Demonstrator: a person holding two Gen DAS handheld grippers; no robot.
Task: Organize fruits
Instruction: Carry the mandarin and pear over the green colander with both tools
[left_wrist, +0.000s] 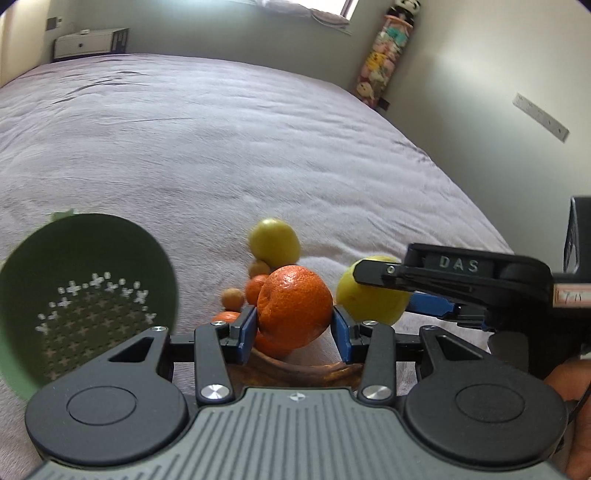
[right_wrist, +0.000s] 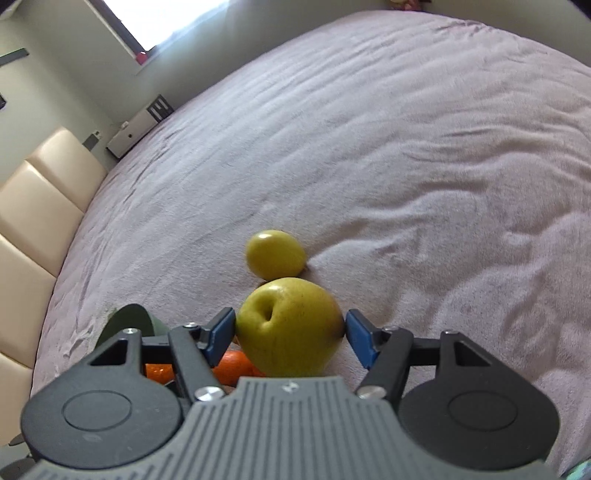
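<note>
Firstly, the left wrist view: the left claw (left_wrist: 294, 326), partly open, clamps an orange (left_wrist: 293, 305) between its blue pads, lifted over the bedspread (left_wrist: 221, 147) near a green strainer (left_wrist: 85, 291). Right wrist view: the right claw (right_wrist: 290, 336) likewise clamps a yellow apple (right_wrist: 290, 325); another apple (right_wrist: 275, 254) lies just beyond.

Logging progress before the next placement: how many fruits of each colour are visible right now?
yellow-green round apples: 2
orange mandarins: 4, some partly hidden
small tan round fruits: 2
Total: 8
</note>
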